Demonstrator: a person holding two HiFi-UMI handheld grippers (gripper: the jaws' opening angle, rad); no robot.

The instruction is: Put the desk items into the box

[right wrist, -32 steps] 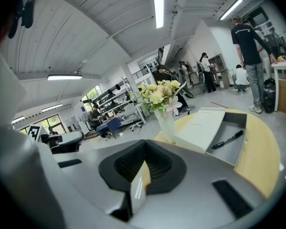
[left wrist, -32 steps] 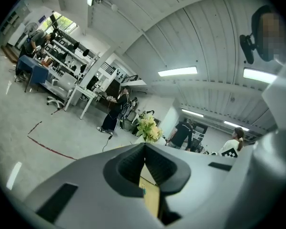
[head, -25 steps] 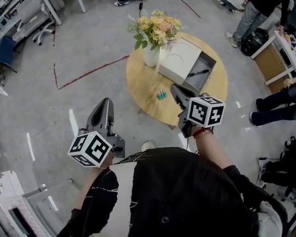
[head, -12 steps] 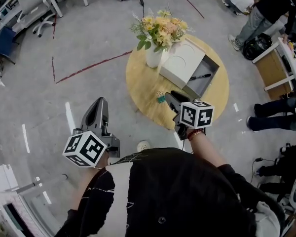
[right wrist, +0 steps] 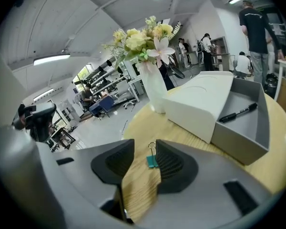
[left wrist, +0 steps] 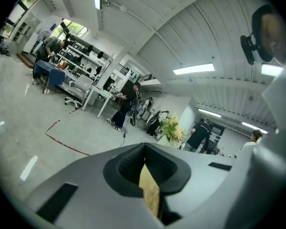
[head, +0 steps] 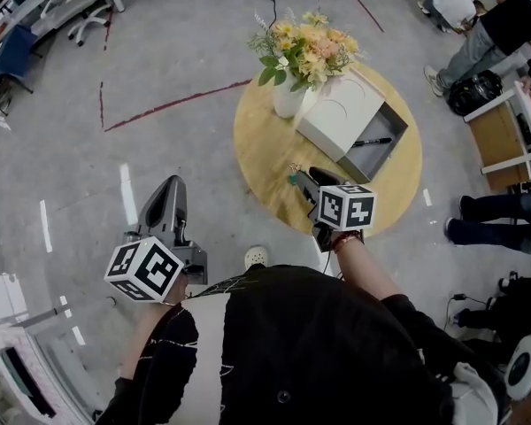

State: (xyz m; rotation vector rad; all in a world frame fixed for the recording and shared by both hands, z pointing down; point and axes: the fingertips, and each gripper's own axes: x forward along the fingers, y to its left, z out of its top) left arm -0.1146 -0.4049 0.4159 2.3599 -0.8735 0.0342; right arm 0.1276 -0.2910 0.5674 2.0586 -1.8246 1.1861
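Observation:
On the round wooden table (head: 265, 149) lies a small teal binder clip (head: 293, 180) (right wrist: 151, 160). My right gripper (head: 306, 176) (right wrist: 145, 148) is just above it, jaws opening; the clip lies between the fingertips, close to the right pad (right wrist: 168, 162), and neither pad presses on it. Beyond stands the grey box (head: 378, 142) (right wrist: 245, 128) with a black pen (head: 373, 141) (right wrist: 238, 112) inside. Its white lid (head: 341, 112) (right wrist: 199, 101) lies partly over it. My left gripper (head: 168, 187) (left wrist: 144, 148) hangs over the floor left of the table, jaws together and holding nothing I can see.
A white vase of flowers (head: 299, 56) (right wrist: 149, 56) stands at the table's far side beside the lid. People stand at the right by a wooden cabinet (head: 496, 127). Desks and chairs (head: 35, 16) line the far left. A red line (head: 173, 106) marks the floor.
My right gripper has moved left across the table to the binder clip, and its jaws have parted around it. The left gripper has barely moved.

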